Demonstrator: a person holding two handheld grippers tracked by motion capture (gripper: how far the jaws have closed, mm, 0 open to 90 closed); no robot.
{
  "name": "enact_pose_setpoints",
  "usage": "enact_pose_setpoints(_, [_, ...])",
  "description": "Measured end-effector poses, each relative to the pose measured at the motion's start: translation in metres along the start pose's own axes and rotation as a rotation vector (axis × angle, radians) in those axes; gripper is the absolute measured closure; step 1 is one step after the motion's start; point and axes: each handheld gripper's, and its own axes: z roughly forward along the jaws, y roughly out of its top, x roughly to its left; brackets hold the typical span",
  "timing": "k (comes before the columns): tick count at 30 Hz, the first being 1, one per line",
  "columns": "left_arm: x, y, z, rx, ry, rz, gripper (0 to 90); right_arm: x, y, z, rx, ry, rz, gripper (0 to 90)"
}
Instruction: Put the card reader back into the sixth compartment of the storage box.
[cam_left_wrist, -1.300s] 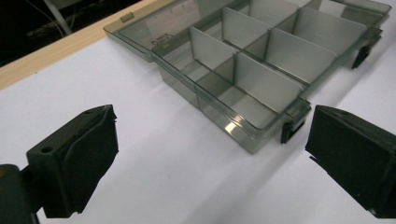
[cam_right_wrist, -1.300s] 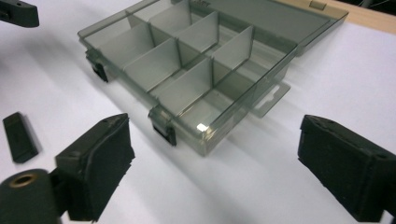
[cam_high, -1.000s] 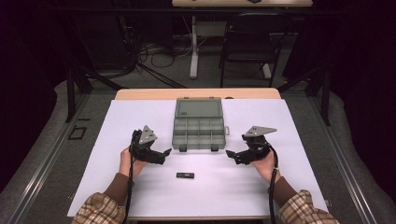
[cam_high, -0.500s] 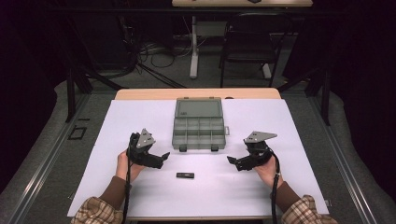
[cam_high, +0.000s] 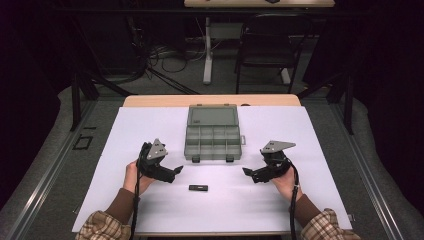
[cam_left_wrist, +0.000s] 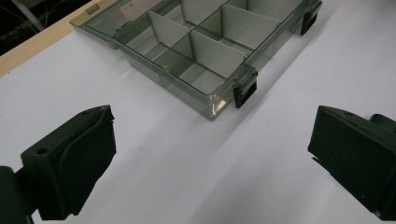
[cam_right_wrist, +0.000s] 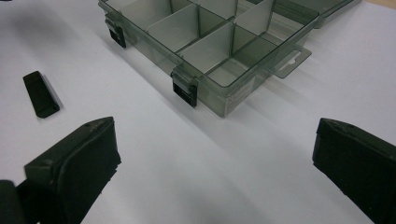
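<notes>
- Small black block (cam_high: 198, 188) just in front of the open box (cam_high: 212, 145): looks light, stiff; take it by the long sides.
- Left gripper (cam_high: 172, 173) & right gripper (cam_high: 248, 172): both w/ jaws apart, holding nothing.

I count two grippers, one in each of my hands: the left gripper (cam_high: 172, 175) and the right gripper (cam_high: 248, 173), each with two black jaws standing wide apart. One clear plastic box (cam_high: 212, 143) sits on the table, lid folded back. I can make out eight compartments in it, in two rows of four, though the far row is hard to be sure of. The box has two black latches (cam_right_wrist: 185, 92) on its near edge and one hang tab on its side. One small black block (cam_high: 198, 188) lies on the one white mat (cam_high: 320, 145). Behind the table stands one chair (cam_high: 267, 47).
</notes>
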Motion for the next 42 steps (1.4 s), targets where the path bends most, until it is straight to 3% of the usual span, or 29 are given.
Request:
enact_pose_setpoints(7, [-0.003,0.005,-0.004,-0.013,-0.061,0.047,0.3,0.0,0.002,-0.001,-0.002,0.004,-0.005,0.0])
enact_pose_setpoints(19, [-0.017,0.019,0.0,0.039,-0.151,0.213,0.3,-0.001,0.002,-0.001,-0.003,0.013,-0.015,0.0])
enact_pose_setpoints(31, [-0.027,0.027,0.0,0.101,-0.176,0.279,0.1,0.0,0.003,0.003,0.01,0.025,-0.02,0.0])
enact_pose_setpoints(35, [-0.03,0.03,0.003,0.154,-0.191,0.322,0.0,0.0,0.004,0.003,0.013,0.025,-0.024,0.0])
enact_pose_setpoints(42, [-0.036,0.033,0.006,0.196,-0.214,0.35,0.0,-0.002,0.003,0.005,0.016,0.029,-0.019,0.0])
